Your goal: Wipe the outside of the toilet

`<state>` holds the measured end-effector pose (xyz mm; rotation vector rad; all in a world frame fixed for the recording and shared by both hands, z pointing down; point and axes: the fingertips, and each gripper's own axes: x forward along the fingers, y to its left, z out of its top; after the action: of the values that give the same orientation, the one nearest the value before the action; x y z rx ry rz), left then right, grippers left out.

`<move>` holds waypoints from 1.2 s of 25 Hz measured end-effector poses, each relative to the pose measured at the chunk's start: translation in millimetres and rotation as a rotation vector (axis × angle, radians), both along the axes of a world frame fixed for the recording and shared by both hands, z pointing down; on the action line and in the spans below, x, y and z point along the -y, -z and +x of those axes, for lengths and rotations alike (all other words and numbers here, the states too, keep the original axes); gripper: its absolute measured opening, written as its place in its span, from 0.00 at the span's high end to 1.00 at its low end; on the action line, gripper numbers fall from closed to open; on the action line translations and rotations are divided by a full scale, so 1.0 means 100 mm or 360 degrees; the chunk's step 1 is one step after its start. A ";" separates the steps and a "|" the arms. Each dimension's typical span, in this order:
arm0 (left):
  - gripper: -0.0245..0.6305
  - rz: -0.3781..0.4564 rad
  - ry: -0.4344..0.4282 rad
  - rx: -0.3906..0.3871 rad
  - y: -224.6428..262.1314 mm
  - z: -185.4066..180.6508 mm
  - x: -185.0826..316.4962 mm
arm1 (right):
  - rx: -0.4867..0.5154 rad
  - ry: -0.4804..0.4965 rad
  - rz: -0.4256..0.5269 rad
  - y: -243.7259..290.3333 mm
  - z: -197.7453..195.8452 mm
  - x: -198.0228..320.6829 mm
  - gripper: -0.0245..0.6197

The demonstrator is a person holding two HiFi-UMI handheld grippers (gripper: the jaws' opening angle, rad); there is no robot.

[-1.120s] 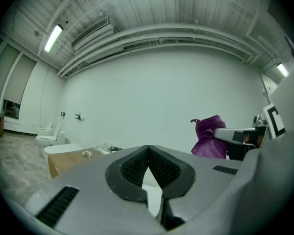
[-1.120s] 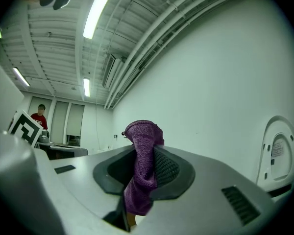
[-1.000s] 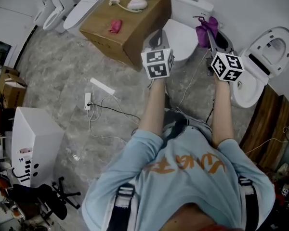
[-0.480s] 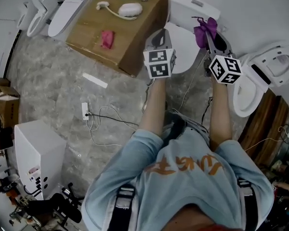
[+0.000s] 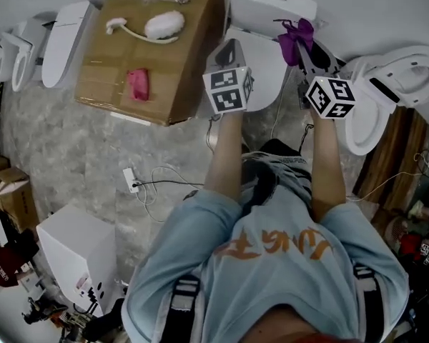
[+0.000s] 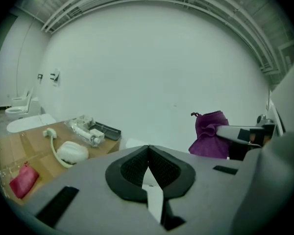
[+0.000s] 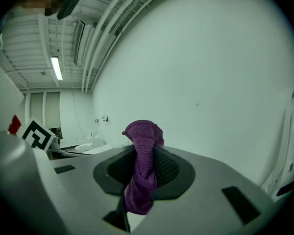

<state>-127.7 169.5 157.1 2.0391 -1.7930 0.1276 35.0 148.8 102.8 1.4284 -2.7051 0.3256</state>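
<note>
The white toilet (image 5: 267, 66) stands with its lid down, its tank (image 5: 272, 6) against the wall. My left gripper (image 5: 229, 54) hovers over the lid's left side, shut with nothing between its pads (image 6: 148, 168). Over the right side of the toilet my right gripper (image 5: 305, 48) is shut on a purple cloth (image 5: 293, 38). In the right gripper view the purple cloth (image 7: 142, 165) stands up bunched between the jaws of the right gripper (image 7: 144, 175). The left gripper view shows the cloth (image 6: 210, 133) off to the right, held up in the air.
A cardboard box (image 5: 164, 70) beside the toilet carries a pink rag (image 5: 137, 84) and a white hose part (image 5: 163, 26). A second toilet (image 5: 363, 131) with its seat up stands at the right. Cables and a power strip (image 5: 131, 179) lie on the floor.
The head view has swung, so the box and toilet sit further left and lower in the picture. Both grippers keep their pose side by side above the toilet, the cloth still clamped.
</note>
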 end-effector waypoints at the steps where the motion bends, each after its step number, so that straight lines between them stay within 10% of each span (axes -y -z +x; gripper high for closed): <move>1: 0.93 -0.0016 -0.0024 -0.0009 -0.05 0.04 0.07 | -0.0005 -0.0031 -0.0023 -0.05 0.06 0.08 0.81; 7: 0.93 -0.0072 -0.0042 -0.0001 -0.27 0.12 0.48 | -0.0001 -0.0017 -0.0092 -0.31 0.10 0.61 0.81; 30: 0.92 -0.0319 0.0260 0.0160 -0.66 0.31 2.36 | -0.0047 0.0808 -0.0178 -0.81 -0.40 3.21 0.81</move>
<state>-97.0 -66.5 223.2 1.7692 -1.9150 0.3520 -4.8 -172.7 183.9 0.6743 -2.8413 0.4023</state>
